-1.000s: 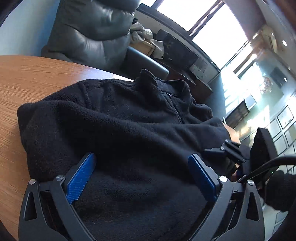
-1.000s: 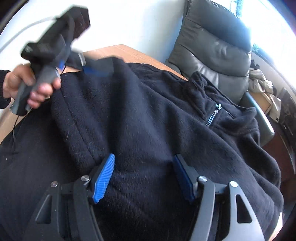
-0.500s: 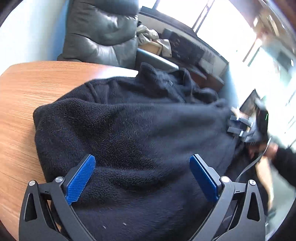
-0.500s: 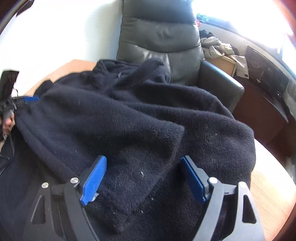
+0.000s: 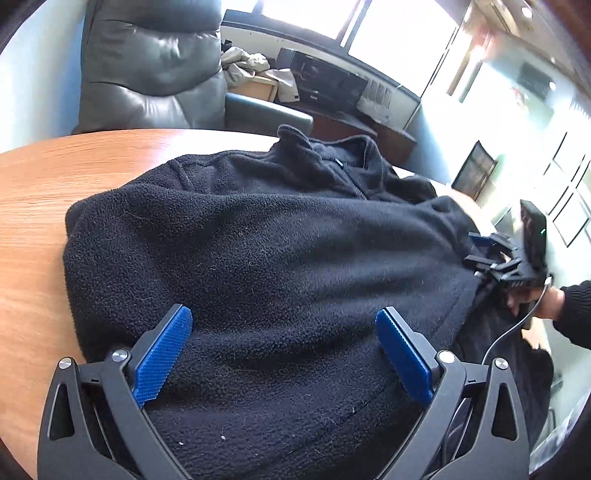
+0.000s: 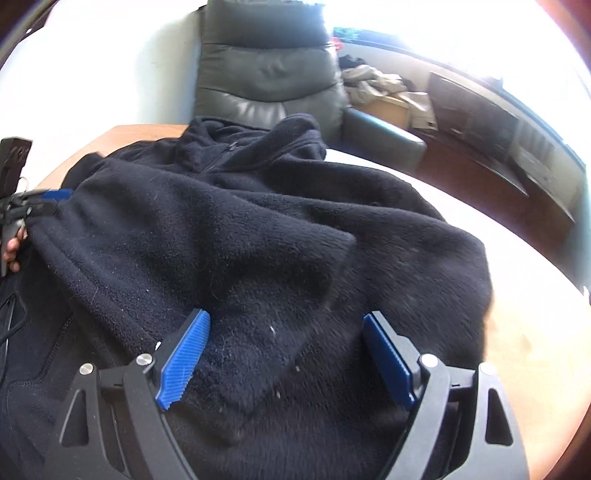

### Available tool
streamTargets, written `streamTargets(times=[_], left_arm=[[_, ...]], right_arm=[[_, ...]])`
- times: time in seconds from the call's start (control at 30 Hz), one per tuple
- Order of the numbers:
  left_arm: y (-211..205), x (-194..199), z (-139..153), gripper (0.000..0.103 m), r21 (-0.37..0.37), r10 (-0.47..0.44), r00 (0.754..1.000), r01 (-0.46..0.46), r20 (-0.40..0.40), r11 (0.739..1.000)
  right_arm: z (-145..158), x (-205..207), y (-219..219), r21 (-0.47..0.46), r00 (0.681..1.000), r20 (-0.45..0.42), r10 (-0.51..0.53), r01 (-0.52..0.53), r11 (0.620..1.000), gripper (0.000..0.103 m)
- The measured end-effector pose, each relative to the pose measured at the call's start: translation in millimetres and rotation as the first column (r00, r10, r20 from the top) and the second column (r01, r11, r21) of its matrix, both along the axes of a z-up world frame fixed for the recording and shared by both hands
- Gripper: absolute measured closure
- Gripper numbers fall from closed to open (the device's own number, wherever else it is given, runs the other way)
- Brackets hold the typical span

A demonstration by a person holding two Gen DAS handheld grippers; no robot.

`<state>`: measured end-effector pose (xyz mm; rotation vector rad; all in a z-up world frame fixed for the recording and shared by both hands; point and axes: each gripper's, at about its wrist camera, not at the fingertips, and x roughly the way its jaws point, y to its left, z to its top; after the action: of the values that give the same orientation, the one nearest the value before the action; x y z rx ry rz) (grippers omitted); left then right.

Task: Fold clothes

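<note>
My left gripper (image 5: pixel 282 354) stands wide apart, its blue pads (image 5: pixel 162 356) hovering over the near part of the black fleece jacket (image 5: pixel 266 266) with nothing pinched between them; whether the pads brush the pile I cannot tell. My right gripper (image 6: pixel 284 354) is spreading its jaws, already far apart, and a folded flap of the same fleece lies beneath the gap between the pads, not clamped by either one. In the right wrist view I see my left gripper at the far left edge, held in my hand (image 6: pixel 13 251), its blue tip beside the jacket's left side. In the left wrist view my right gripper (image 5: pixel 491 251) shows at the right, my hand (image 5: pixel 532 299) and dark sleeve (image 5: pixel 576 314) behind it, close against the jacket's right side with a cable trailing down. The jacket lies spread across the middle of the wooden bench (image 5: pixel 44 206), collar and zip toward the far edge, one part doubled over the body, the cloth rumpled in broad folds. Bare wood shows along the bench's left edge, and in the right wrist view along its right edge, washed bright by sun. Beyond the far edge stands a dark leather armchair (image 5: pixel 147 66), beside it a pile of pale cloth on a box (image 5: pixel 255 74), a low dark cabinet (image 5: pixel 325 88) under bright windows (image 5: pixel 388 26), and framed pictures (image 5: pixel 476 173) on the wall to the right.
</note>
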<state>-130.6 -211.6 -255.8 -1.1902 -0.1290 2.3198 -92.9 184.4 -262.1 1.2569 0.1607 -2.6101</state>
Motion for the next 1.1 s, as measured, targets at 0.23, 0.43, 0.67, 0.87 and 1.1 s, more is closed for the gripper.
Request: streamTargets(times=[0.23, 0.43, 0.67, 0.87, 1.1], left_arm=[[-24, 15, 4, 0.005, -0.029, 0.095, 0.995, -0.095, 0.000, 0.995], [-9, 36, -7, 0.003, -0.175, 0.140, 0.989, -0.147, -0.051, 0.974], [-14, 37, 4, 0.001, -0.137, 0.144, 0.990, -0.143, -0.001, 0.980], [3, 43, -3, 0.000, -0.230, 0.125, 0.992, -0.128, -0.025, 0.965], [9, 49, 33, 0.000, -0.137, 0.120, 0.988, -0.133, -0.097, 0.982]], right_arm=[[0, 17, 22, -0.035, 0.981, -0.011, -0.195, 0.195, 0.980, 0.017], [-16, 23, 0, 0.095, 0.981, 0.021, -0.195, 0.192, 0.977, 0.019], [-16, 17, 1, 0.071, 0.976, -0.002, -0.218, 0.218, 0.973, 0.021], [-16, -1, 14, 0.003, 0.980, 0.011, -0.200, 0.200, 0.980, 0.021], [-13, 3, 17, 0.059, 0.968, 0.037, -0.247, 0.245, 0.968, 0.022]])
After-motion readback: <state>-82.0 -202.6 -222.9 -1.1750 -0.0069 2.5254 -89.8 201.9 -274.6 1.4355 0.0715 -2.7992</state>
